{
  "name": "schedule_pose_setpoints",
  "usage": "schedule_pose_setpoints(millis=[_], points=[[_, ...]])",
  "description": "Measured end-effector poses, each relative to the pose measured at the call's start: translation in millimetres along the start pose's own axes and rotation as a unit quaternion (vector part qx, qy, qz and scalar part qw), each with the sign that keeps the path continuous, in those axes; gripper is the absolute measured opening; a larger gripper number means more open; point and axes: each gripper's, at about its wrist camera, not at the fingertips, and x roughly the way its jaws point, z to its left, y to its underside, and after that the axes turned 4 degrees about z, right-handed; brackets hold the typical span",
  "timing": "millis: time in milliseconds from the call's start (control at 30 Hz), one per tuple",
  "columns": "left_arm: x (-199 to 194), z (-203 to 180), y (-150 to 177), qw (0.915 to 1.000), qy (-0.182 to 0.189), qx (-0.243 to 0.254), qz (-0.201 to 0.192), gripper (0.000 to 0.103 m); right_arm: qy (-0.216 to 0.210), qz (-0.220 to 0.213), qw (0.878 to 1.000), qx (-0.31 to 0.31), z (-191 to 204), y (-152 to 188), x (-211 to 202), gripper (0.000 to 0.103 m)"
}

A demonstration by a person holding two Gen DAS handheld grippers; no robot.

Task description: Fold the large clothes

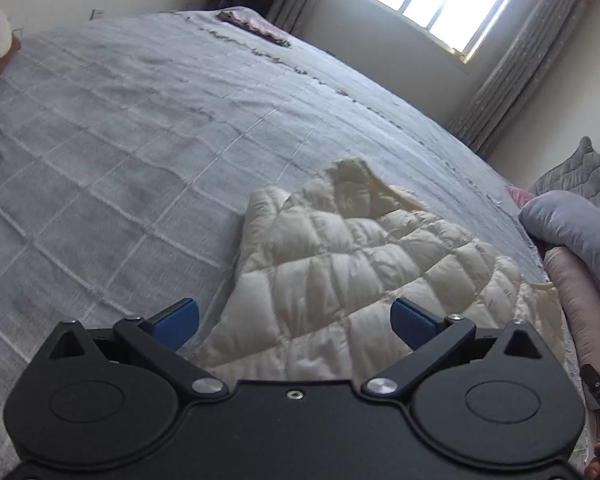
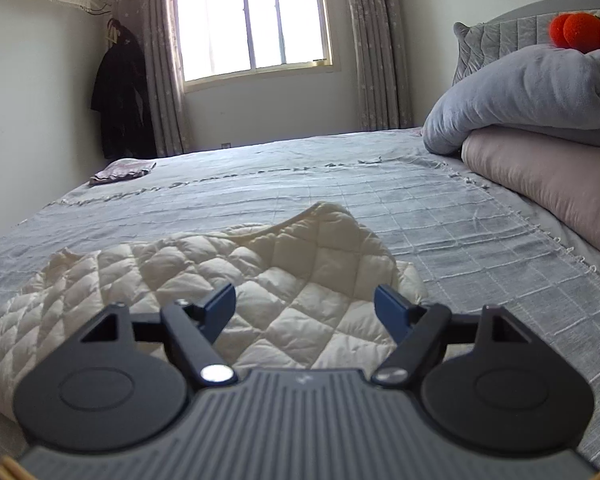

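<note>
A cream quilted padded garment (image 1: 340, 264) lies rumpled on the grey checked bedspread (image 1: 120, 140). It also shows in the right wrist view (image 2: 236, 276), spread out with one corner raised. My left gripper (image 1: 296, 322) is open and empty, just above the garment's near part. My right gripper (image 2: 305, 308) is open and empty, hovering over the garment's near edge. Both have blue fingertips (image 1: 180, 320) spread wide.
A stack of folded grey and pink bedding (image 2: 540, 128) with an orange plush toy (image 2: 580, 32) sits at the headboard. A small folded cloth (image 2: 122, 170) lies at the far corner of the bed. A window (image 2: 252, 16) and a hanging dark coat (image 2: 120, 96) are behind.
</note>
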Motion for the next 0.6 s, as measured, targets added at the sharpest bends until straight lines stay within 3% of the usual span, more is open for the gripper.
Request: schedule_pose_setpoints(millis=[100,267,433,600], points=[[8,20,5,0.9988,0.011,-0.031,0.037,0.103,-0.002,0.005,1.0,-0.026,15,6,-1,0.076],[16,52,14,0.9826,0.104,-0.131,0.081,0.103,-0.01,0.01,0.998,-0.069,41,15,1,0.076],[18,59,29,0.9673,0.143,-0.203,0.049,0.103,-0.02,0.013,0.995,-0.098,67,21,7,0.076],[26,43,36,0.9657,0.127,-0.226,-0.002,0.101,-0.028,-0.006,0.995,-0.101,85,22,15,0.076]])
